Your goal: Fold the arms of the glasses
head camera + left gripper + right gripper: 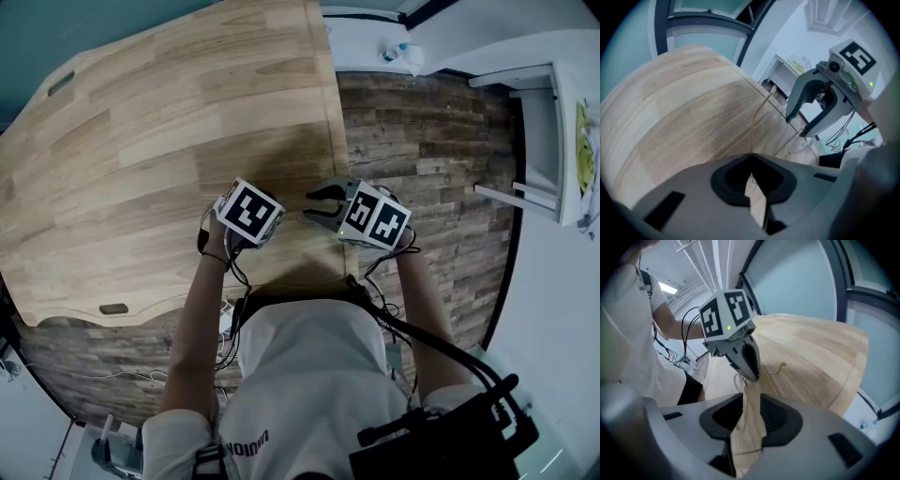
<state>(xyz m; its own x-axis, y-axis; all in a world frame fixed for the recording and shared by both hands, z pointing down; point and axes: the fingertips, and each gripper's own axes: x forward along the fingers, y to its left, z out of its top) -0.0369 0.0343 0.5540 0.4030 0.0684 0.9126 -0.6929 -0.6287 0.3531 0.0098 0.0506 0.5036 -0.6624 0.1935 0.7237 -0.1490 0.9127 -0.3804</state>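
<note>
Fold not done: left gripper (751, 156) clamps one outstretched arm (755, 117) (right gripper (752, 397), jaws apart, straddles the glasses (739, 380)).

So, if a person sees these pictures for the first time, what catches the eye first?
Most likely the black-and-white marker cubes on the left gripper and the right gripper, which face each other over the wooden table, near the edge closest to the person. Next, though easy to miss, are the thin wire glasses. The left gripper's jaws pinch them, and the right gripper's jaws stand slightly apart close by.
</note>
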